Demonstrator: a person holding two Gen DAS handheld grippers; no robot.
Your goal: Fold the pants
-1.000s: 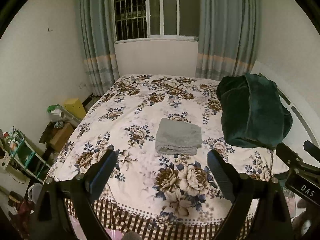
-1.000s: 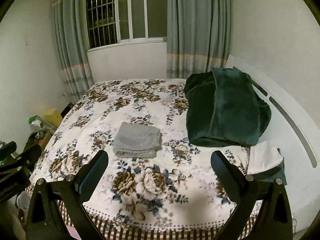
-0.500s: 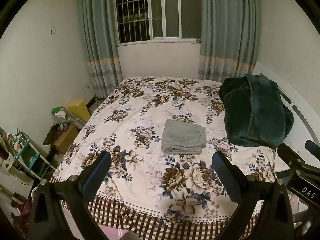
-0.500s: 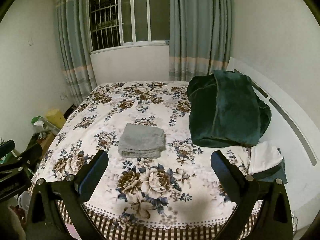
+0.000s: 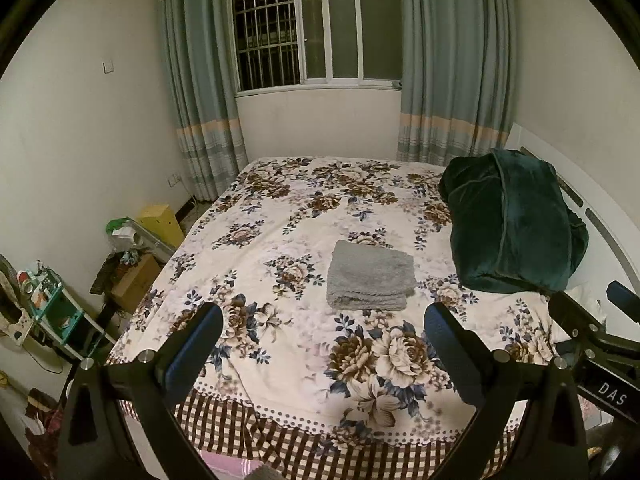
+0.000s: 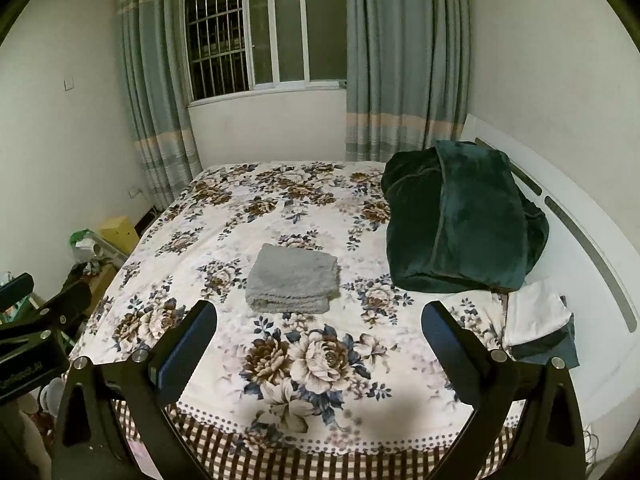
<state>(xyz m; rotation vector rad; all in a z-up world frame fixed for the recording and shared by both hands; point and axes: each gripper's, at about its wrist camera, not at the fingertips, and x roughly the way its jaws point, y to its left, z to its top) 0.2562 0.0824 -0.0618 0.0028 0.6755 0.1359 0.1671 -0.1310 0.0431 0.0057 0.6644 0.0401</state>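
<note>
The grey pants [image 5: 369, 276] lie folded into a small rectangle in the middle of the floral bed [image 5: 280, 216]; they also show in the right wrist view [image 6: 293, 278]. My left gripper [image 5: 322, 338] is open and empty, held back above the bed's near edge, well short of the pants. My right gripper [image 6: 319, 336] is open and empty too, at about the same distance. Each gripper shows at the side of the other's view.
A dark green blanket [image 6: 460, 216] is heaped at the bed's right side against the white headboard [image 6: 580, 232]. White and dark folded cloths [image 6: 536, 320] lie near it. Boxes and a small shelf [image 5: 52, 304] crowd the floor on the left. A curtained window is behind.
Both grippers have pulled back and up from the bed, so the pants look farther away and more of the room shows. The pants have not moved.
</note>
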